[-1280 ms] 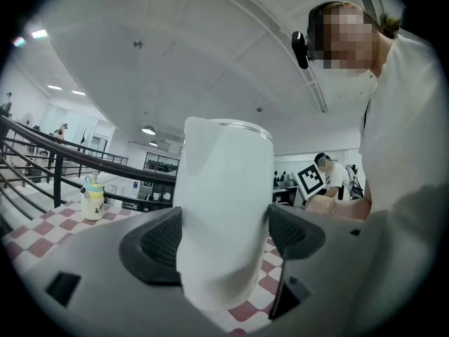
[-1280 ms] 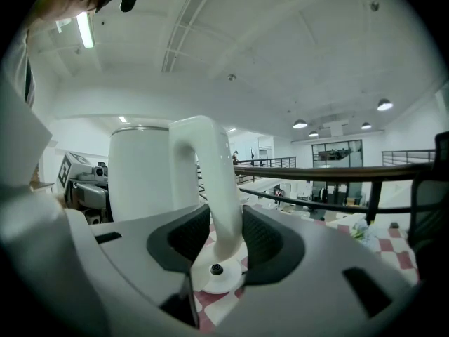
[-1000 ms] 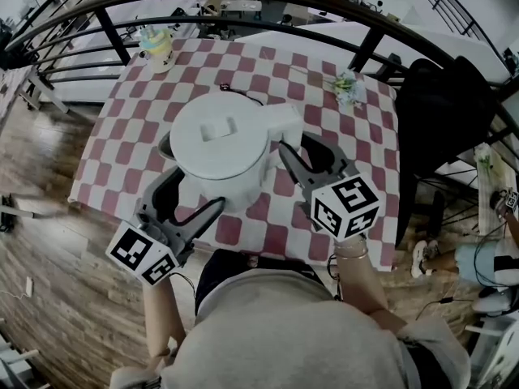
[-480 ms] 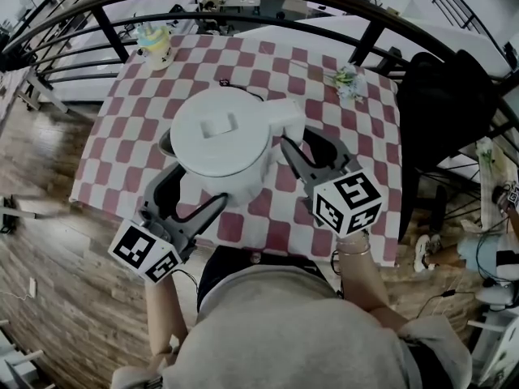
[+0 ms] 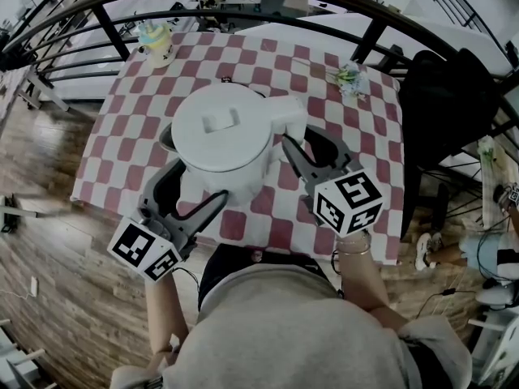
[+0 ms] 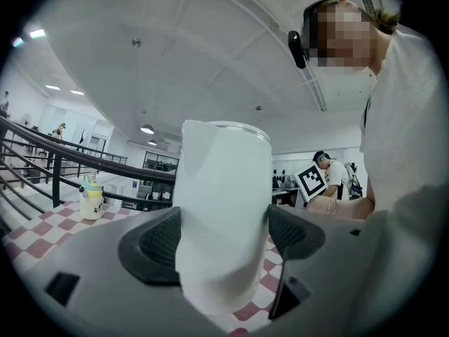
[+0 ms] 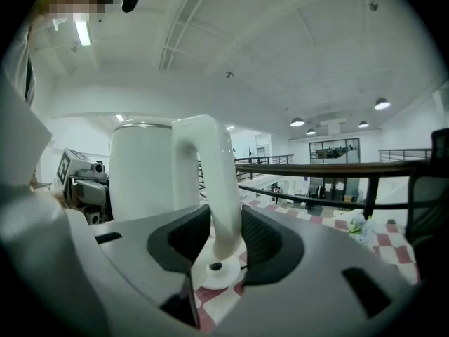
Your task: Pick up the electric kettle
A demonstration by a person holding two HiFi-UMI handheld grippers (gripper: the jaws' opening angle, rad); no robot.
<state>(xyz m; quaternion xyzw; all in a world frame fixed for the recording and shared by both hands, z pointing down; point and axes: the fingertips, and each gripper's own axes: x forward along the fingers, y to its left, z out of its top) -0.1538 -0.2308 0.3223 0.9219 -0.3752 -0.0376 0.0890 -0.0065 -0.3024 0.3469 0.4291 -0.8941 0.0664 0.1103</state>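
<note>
The left claw is clamped on the body of the white kettle. The right claw grips its handle. The kettle is held above the near half of the checked desk. A round base lies on the desk under the handle.

Left gripper and right gripper clamp fingers on kettle.

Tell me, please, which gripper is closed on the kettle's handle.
The right gripper: its jaws pinch the curved handle, whereas the left gripper clamps the wide body of the kettle.
</note>
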